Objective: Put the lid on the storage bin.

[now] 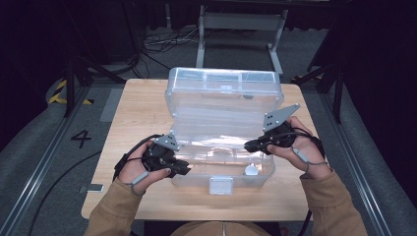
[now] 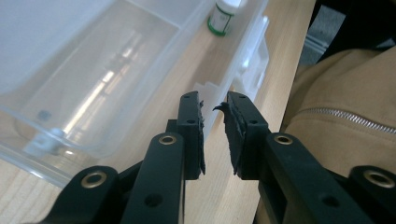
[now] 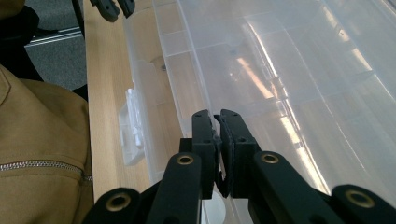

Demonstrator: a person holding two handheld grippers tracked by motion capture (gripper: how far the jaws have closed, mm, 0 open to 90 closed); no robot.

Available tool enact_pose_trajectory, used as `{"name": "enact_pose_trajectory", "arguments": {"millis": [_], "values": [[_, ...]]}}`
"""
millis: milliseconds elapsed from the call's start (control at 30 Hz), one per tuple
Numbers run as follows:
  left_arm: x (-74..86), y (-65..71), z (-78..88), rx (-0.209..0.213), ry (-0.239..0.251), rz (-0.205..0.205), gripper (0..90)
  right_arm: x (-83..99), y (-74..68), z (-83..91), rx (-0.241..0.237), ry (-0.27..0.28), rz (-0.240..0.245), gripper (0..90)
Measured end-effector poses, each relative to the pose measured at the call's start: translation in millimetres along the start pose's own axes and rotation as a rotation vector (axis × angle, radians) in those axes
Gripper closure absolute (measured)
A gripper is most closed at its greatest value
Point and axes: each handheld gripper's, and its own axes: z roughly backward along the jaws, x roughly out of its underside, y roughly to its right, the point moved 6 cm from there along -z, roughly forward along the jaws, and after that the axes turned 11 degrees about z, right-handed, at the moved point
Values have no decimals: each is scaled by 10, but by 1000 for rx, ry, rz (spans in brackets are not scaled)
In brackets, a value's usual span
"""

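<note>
My right gripper (image 3: 217, 122) is clenched empty over the open box (image 1: 196, 184); the little bottle (image 1: 251, 170) sits just below it, left gripper (image 2: 215, 105) slightly parted, farther.

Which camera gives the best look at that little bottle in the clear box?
The left gripper view: the bottle shows its white body and green band, though its top is cut off. The high view shows a small white cap through the box. The right gripper view doesn't help.
</note>
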Motion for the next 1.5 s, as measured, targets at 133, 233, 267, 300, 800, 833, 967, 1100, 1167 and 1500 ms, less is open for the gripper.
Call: {"name": "enact_pose_trajectory", "arguments": {"millis": [133,233,267,300,800,833,967,1100,1167,1500], "values": [[-69,-5,120,12,65,10,792,1,-3,1,2,1,-2,849],[-118,-18,195,12,107,19,800,2,-4,-1,5,2,-3,848],[-134,-20,219,14,121,22,804,2,-5,0,6,2,-3,848],[-134,-20,219,14,121,22,811,3,-6,0,7,2,-3,848],[-313,-124,487,-24,339,92,871,10,-19,-1,18,13,-12,844],[-313,-124,487,-24,339,92,873,10,-19,-1,18,13,-12,844],[-348,-176,549,-51,396,105,873,12,-21,-3,20,16,-12,843],[-385,-225,592,-84,447,128,876,16,-30,-2,23,14,-14,843],[-406,-244,606,-101,467,139,876,18,-29,-3,23,16,-10,843],[-498,-347,625,-186,529,185,879,37,-53,-10,20,23,-12,843]]}}
